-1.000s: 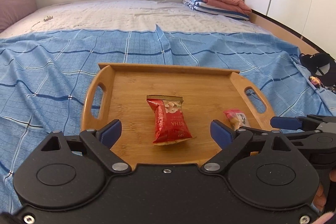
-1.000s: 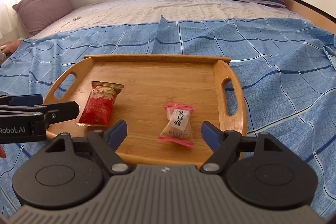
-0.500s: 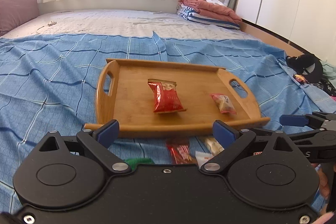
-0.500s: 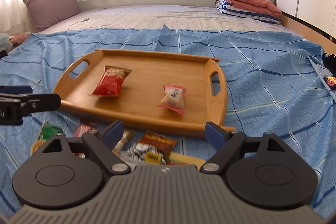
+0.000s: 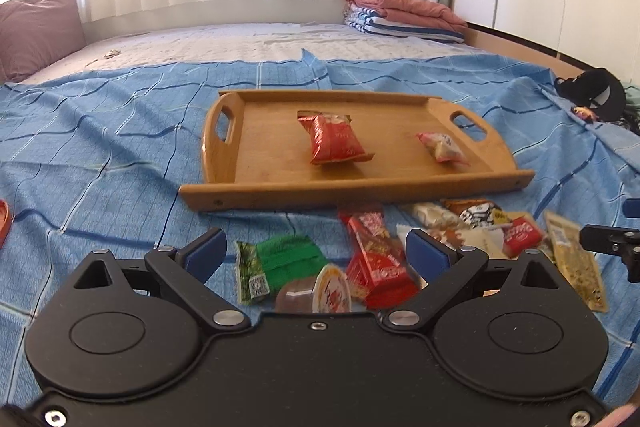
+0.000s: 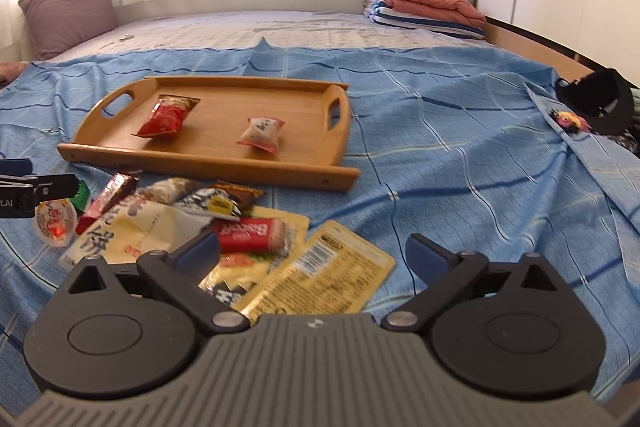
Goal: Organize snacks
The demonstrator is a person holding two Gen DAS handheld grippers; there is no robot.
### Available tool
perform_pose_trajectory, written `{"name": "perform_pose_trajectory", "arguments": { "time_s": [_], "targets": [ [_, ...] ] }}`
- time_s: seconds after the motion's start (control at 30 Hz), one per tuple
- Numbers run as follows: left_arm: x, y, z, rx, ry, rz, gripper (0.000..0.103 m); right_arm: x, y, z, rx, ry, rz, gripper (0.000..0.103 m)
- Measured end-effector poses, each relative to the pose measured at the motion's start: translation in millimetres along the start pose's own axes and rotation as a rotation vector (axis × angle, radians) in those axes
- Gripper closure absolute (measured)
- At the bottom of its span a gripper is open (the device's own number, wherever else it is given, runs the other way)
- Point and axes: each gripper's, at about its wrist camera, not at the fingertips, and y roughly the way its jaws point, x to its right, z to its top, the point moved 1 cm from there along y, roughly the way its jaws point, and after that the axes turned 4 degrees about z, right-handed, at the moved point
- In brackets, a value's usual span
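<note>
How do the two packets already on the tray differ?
The red packet is larger and opaque; the pink-edged packet is smaller, with a pale, partly clear middle. The red one lies nearer the tray's left handle, the pink-edged one nearer its right handle. Both lie flat, apart, untouched by either gripper.

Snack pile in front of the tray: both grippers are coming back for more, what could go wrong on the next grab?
1. The packets overlap: the red Bascone bar lies on the flat yellow pouches, so the open right gripper, whose jaws have just been opening, could pinch two at once.
2. The jelly cup sits tipped against the red packet between the open left gripper's fingers; it may roll away.
3. The wooden tray rests on the wrinkled blue sheet, so a nudge could shift it.
</note>
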Motion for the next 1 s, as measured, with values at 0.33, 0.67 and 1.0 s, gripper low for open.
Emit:
{"name": "perform_pose_trajectory", "arguments": {
  "time_s": [0.33,0.67,1.0],
  "targets": [
    [0,6,-26,-0.004,0.033,0.036,0.007,-16,13,-21,-0.006,-0.021,-0.016,0.000],
    [-4,15,-30,-0.049,0.014,0.024,0.008,-20,32,-32,-0.029,0.027,0.010,0.000],
    [4,20,-29,-0.071,0.042,-0.021,0.035,-31,41,-33,-0.039,-0.013,0.013,0.000]
  ]
}}
